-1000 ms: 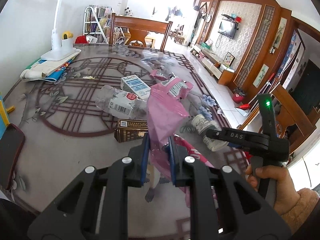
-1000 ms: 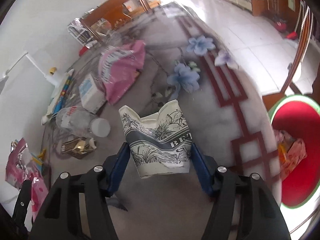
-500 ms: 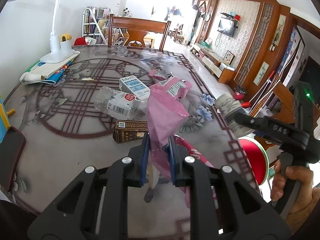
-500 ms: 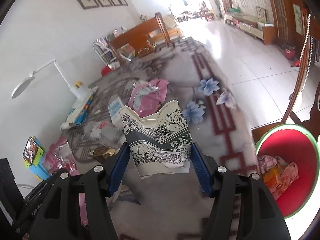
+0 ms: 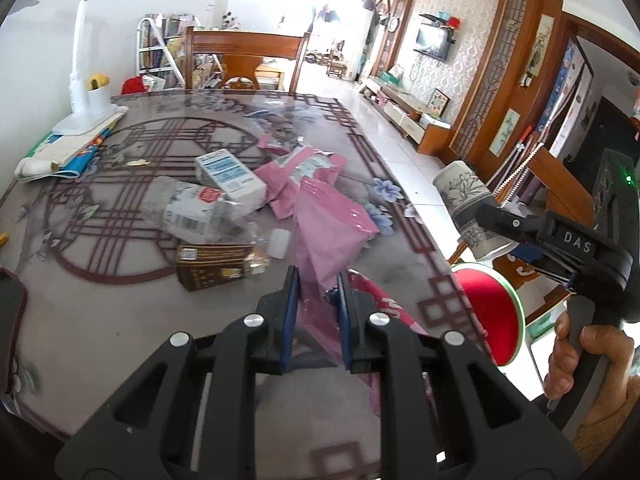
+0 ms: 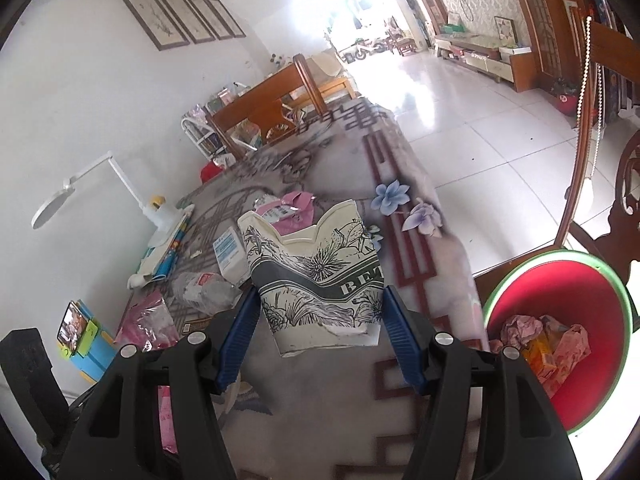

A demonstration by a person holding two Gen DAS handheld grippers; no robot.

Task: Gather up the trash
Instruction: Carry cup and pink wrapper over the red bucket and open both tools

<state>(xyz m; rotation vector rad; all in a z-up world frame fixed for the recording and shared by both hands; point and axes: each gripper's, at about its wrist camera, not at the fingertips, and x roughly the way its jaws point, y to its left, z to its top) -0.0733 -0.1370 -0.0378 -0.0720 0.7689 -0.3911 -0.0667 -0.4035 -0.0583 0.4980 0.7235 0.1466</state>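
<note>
— Trash first: where does it sit?

— Most of it lies around the middle of the surface [image 5: 100, 320]. A crushed clear bottle [image 5: 192, 208] sits just beside a white carton [image 5: 230, 176], a brown box [image 5: 212, 266] lies near them toward the near edge, and a flat pink wrapper [image 5: 304, 168] lies beyond, toward the right edge.

— And the left gripper?

— The left gripper [image 5: 316, 300] is clamped narrow on a pink plastic bag [image 5: 328, 236]. The bag stands up crumpled between the blue pads, and its lower part trails down toward the near edge.

— The right one?

— The right gripper [image 6: 318, 312] holds a crumpled paper cup [image 6: 316, 276] with a black flower print, pads pressing on both sides at a middling width. In the left wrist view the cup [image 5: 468, 208] is past the right edge of the surface, above the red bin [image 5: 490, 312], with a hand [image 5: 576, 356] around the handle.

— What is in the bin?

— From the right wrist view, the red bin [image 6: 560, 280], green-rimmed, stands on the floor just beside the right edge and has pink and orange crumpled wrappers [image 6: 548, 340] inside.

— Anything else on the surface?

— A white desk lamp [image 5: 80, 92] stands at the far left corner, on a stack of papers.
</note>
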